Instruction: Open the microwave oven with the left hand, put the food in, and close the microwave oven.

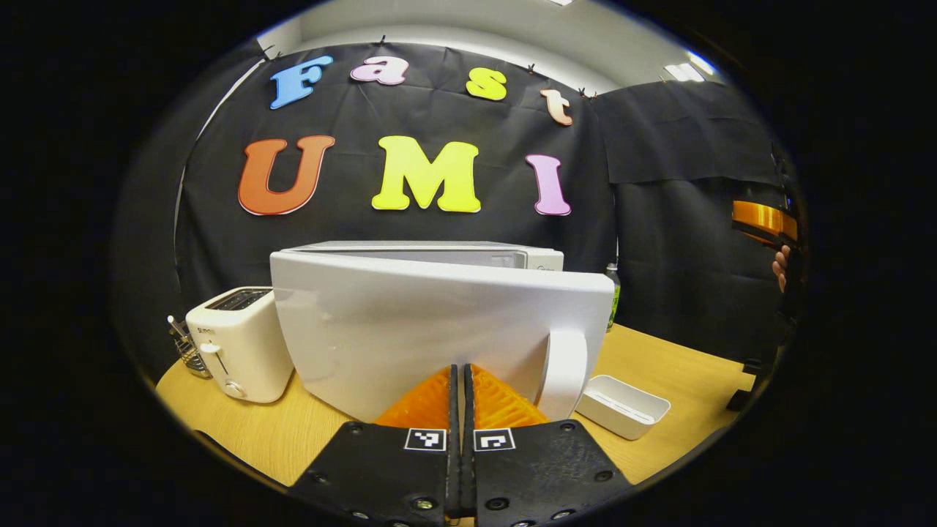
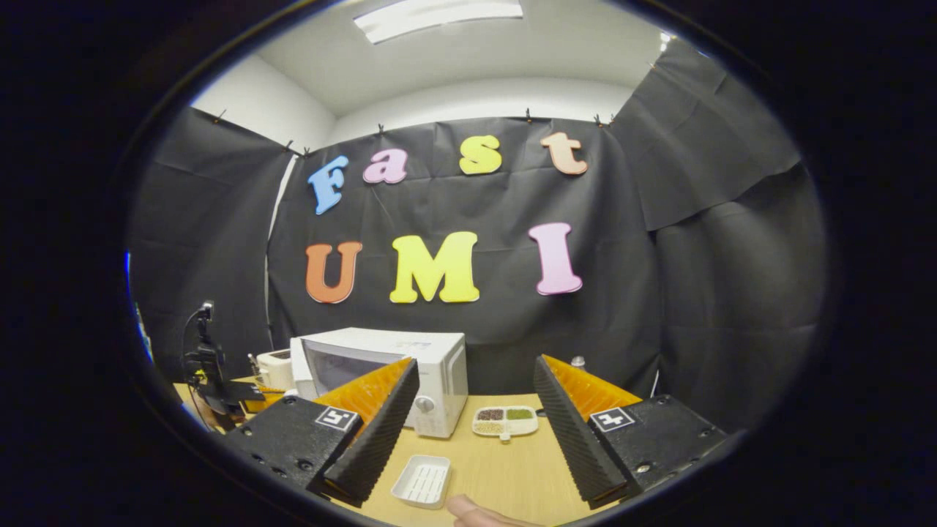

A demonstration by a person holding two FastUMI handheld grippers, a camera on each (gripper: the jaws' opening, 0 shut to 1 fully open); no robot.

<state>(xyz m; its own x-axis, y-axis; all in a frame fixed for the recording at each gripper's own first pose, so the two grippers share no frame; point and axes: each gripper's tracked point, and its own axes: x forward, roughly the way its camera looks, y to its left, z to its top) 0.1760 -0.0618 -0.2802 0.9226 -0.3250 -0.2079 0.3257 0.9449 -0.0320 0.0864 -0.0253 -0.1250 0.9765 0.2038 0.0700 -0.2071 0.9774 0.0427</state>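
Toaster (image 1: 238,344) left of microwave (image 1: 439,322); tray (image 1: 622,406) on table (image 1: 681,366) right.

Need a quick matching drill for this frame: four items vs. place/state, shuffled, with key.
Items
1. microwave door
2. toaster
3. left tool
4. right tool

States
A. fingers spread wide, nothing between them
B. swung partly open
C. left of the microwave on the table
D. fingers together, just in front of the door

Pairs: 1-B, 2-C, 3-D, 4-A
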